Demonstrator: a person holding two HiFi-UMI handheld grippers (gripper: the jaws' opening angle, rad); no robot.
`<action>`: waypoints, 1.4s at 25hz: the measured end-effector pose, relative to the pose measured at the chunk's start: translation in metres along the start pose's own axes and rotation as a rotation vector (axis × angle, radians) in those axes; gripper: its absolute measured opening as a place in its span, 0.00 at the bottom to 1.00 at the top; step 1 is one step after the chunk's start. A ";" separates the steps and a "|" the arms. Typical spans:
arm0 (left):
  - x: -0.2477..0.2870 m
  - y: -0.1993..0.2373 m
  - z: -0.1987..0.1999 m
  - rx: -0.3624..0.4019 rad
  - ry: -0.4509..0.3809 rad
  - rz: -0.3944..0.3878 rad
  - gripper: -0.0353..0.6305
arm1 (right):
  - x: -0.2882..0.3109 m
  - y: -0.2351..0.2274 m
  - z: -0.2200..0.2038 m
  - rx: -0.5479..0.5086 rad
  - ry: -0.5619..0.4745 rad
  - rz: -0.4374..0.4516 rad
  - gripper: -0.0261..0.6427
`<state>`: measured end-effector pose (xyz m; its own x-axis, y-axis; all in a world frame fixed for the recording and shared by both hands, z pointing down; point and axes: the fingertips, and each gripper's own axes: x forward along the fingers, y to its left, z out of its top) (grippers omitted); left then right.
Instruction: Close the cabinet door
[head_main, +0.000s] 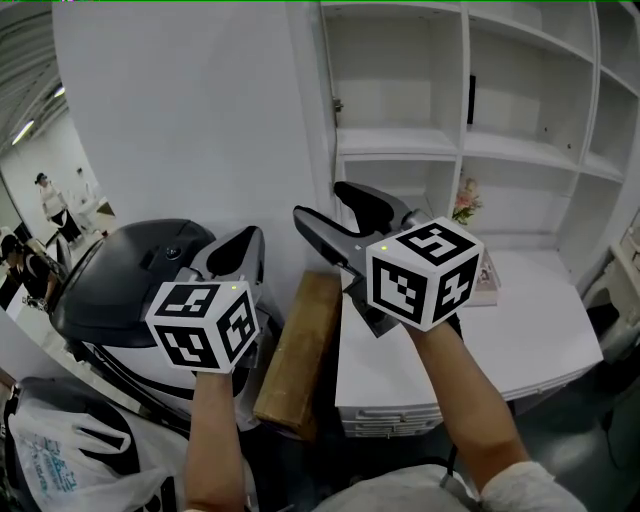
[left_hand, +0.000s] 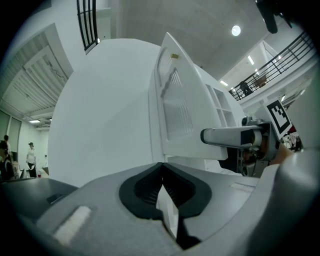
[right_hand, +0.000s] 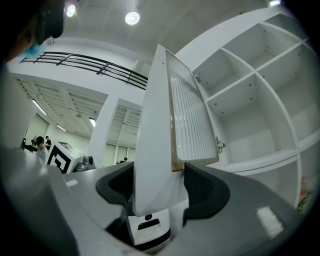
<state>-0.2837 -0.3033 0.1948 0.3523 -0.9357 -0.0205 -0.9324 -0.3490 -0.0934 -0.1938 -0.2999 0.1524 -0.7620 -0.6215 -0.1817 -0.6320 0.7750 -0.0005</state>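
My right gripper (right_hand: 157, 185) has its jaws clamped on the free edge of the cabinet door (right_hand: 155, 130) (standing wide open from the shelves (right_hand: 260, 100)) to swing it shut, I reckon, while my left gripper (left_hand: 162, 170) idles beside it, jaws together, empty.

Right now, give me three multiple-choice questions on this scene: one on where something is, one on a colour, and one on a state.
1. What stands between the jaws of the right gripper?
A. the edge of the cabinet door
B. a cup
C. nothing

2. What colour is the cabinet door?
A. brown
B. white
C. black

3. How do the jaws of the left gripper stand?
A. wide apart
B. clamped on the door
C. together, holding nothing

Answers:
1 A: the right gripper view shows the door's edge filling the gap between the jaws.
2 B: the door is white in every view.
3 C: the left gripper view shows the tips meeting, with the door well beyond them.
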 end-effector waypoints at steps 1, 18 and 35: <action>0.002 -0.003 0.000 0.002 0.001 -0.005 0.05 | -0.002 -0.002 0.000 0.003 0.000 0.002 0.47; 0.015 -0.020 0.002 0.002 -0.013 -0.091 0.05 | -0.024 -0.014 0.005 -0.009 -0.001 -0.042 0.37; 0.027 -0.041 0.003 0.003 -0.023 -0.153 0.05 | -0.053 -0.038 0.012 -0.028 -0.015 -0.115 0.28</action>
<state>-0.2360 -0.3146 0.1954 0.4917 -0.8703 -0.0287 -0.8677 -0.4869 -0.1004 -0.1280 -0.2955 0.1505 -0.6821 -0.7044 -0.1964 -0.7190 0.6949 0.0049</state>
